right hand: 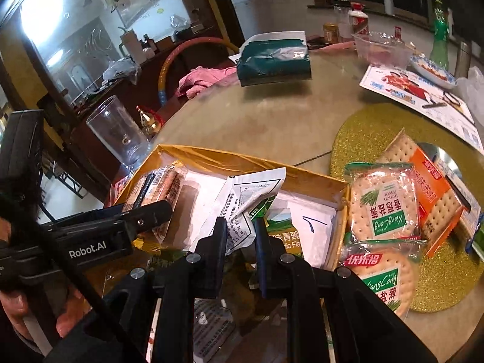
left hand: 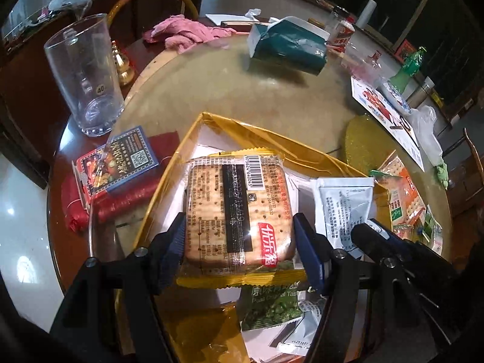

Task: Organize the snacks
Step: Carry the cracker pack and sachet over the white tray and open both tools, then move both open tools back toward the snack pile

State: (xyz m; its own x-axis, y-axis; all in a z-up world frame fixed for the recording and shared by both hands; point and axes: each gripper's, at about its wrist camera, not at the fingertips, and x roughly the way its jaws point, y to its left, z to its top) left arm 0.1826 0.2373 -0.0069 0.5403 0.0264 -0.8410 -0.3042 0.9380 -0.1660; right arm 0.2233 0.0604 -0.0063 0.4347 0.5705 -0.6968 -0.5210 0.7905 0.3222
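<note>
My left gripper (left hand: 239,242) is shut on a clear-wrapped cracker packet (left hand: 239,205) with yellow edges, held over the gold box (left hand: 242,127). The same packet (right hand: 163,187) shows at the box's left end in the right wrist view. My right gripper (right hand: 239,233) is shut on a crumpled white sachet (right hand: 242,199), also above the gold box (right hand: 242,157). A green pea snack packet (right hand: 284,236) lies inside the box. Two green-label cracker packets (right hand: 384,202) and an orange one (right hand: 432,181) lie on a gold glitter mat (right hand: 357,139) to the right of the box.
A tall glass mug (left hand: 84,72) stands left of the box, beside a red bundle with a card box (left hand: 121,163). Farther back on the round table lie a teal bag (left hand: 290,45), a pink cloth (left hand: 184,31), a flyer (right hand: 417,90) and a plastic tub (right hand: 381,48).
</note>
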